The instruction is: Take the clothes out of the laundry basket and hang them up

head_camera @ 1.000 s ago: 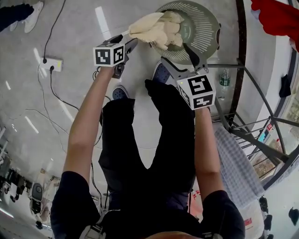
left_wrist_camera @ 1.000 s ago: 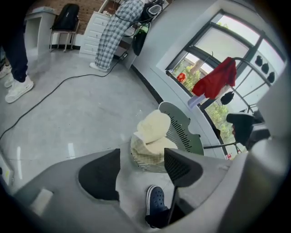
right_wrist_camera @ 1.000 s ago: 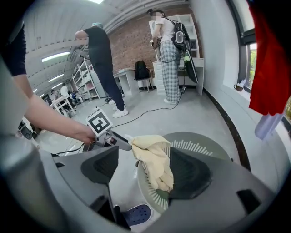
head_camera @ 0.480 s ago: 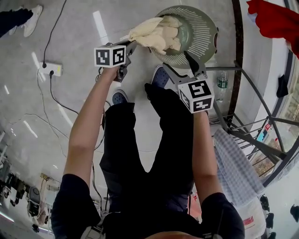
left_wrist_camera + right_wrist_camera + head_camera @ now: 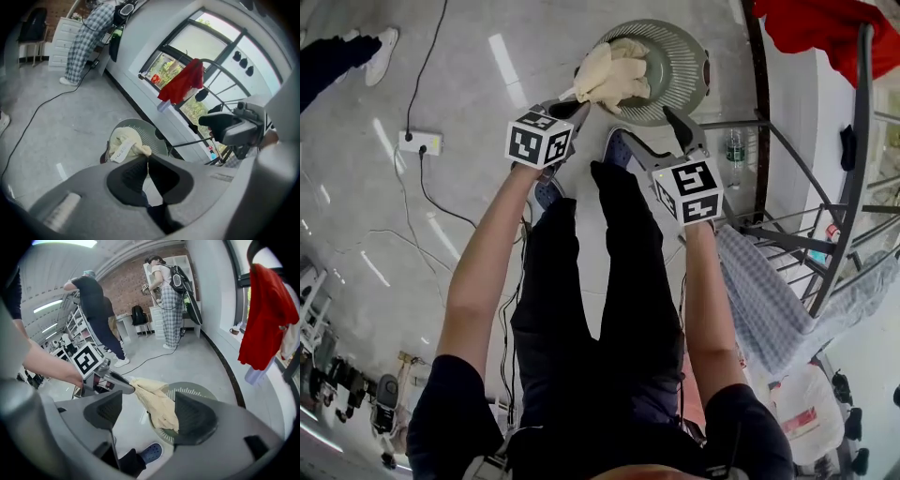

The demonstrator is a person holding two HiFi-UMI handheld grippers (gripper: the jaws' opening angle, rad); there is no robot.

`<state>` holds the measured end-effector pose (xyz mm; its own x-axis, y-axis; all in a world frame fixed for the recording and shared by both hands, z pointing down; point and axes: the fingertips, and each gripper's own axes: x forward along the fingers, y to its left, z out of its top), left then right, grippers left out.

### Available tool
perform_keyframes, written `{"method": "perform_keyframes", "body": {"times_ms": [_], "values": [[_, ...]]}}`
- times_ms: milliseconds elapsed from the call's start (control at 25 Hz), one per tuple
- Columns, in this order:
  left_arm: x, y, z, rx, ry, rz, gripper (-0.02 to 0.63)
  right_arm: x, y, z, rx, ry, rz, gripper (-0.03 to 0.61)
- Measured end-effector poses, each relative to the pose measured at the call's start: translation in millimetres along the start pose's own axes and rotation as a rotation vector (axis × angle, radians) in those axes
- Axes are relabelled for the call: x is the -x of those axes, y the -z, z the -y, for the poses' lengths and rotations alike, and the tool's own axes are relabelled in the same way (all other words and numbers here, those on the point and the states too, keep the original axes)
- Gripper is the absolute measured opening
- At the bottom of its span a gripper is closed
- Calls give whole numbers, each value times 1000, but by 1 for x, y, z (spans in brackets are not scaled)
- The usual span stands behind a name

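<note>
Cream cloth point(image 5: 617, 75) is pinched at one corner by the left gripper point(image 5: 570, 105), jaws clamped tight on it. The cloth drapes over the left rim of the grey laundry basket point(image 5: 692, 52). Beside the basket's near edge, the right gripper point(image 5: 673, 122) hangs with jaws spread, holding nothing.

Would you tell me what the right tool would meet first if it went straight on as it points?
Probably the cream garment held by the left tool, though depth is unclear.
</note>
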<state>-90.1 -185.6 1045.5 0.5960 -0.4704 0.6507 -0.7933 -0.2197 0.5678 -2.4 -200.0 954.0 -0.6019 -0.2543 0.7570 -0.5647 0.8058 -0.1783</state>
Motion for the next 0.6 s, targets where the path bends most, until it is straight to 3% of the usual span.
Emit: {"method": "perform_keyframes", "body": {"times_ms": [280,480,600], "values": [[80,-84,102,-41,79,77,27,75,-63,-12,6,30,56,349],[152,-156,178,-11,155,161,27,119,-100,-39,104,64,62,339],[201,-194,226,-48,202,217,28,138,-117,-49,110,96,69,298]]}}
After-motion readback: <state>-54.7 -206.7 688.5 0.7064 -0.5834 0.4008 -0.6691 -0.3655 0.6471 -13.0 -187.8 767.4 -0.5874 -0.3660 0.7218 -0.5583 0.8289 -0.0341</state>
